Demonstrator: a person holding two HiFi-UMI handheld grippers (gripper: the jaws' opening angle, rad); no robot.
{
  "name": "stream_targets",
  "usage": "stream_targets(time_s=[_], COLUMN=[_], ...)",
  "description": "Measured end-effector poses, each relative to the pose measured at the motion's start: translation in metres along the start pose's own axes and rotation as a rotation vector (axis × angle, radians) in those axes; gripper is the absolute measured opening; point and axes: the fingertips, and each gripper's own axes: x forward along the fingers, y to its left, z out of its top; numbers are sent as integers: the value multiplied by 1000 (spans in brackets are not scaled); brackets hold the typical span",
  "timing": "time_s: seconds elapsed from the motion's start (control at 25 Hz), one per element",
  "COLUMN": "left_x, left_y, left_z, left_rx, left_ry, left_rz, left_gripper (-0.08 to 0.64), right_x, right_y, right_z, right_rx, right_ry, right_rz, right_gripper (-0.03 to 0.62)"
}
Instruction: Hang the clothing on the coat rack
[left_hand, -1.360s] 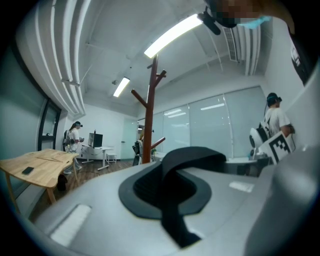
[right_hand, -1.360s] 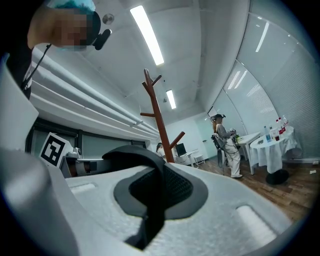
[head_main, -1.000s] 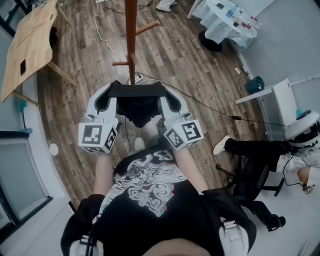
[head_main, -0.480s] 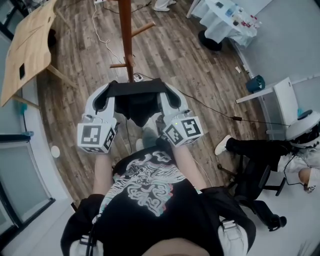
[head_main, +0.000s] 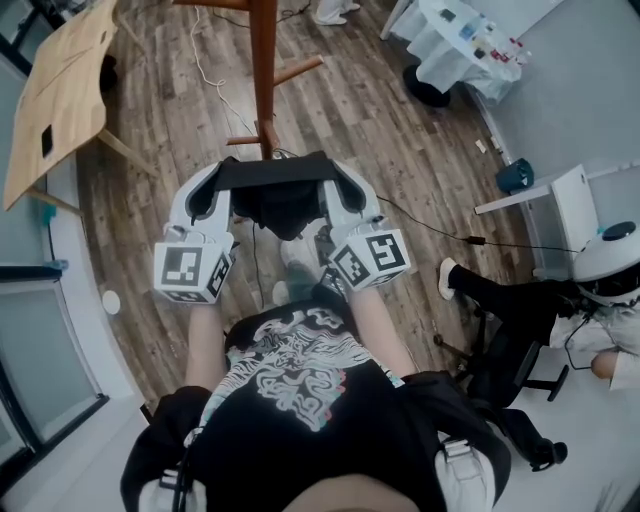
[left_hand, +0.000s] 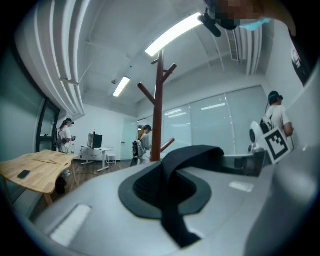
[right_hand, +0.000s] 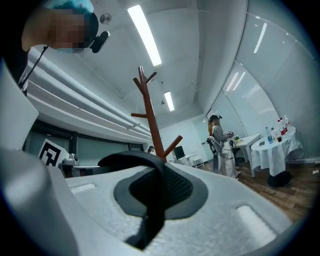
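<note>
while the head view shows the left gripper (head_main: 216, 190), the black clothing (head_main: 280, 205) stretched across, and the right gripper (head_main: 340, 186) in a row just before the coat rack (head_main: 263, 70) pole, only the gripper views show the grip: left jaws closed on a black fold, right jaws likewise, with the rack's forked top, cut off overhead, rising beyond.

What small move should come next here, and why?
Probably carry the black garment forward and up toward the coat rack. The left gripper and right gripper are shut on it, holding it stretched between them, and no peg carries it yet.
</note>
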Motion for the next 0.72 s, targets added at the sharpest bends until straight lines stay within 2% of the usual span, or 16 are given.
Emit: stream_targets(time_s=[0.72], left_x=[53], left_y=[33], left_z=[20], left_rx=[-12], left_ry=[-36], left_rz=[28], left_gripper=[3], right_x=[65], right_y=[-30], right_z=[19], right_rx=[1], right_ry=[-10], right_rz=[63], right_gripper=[14])
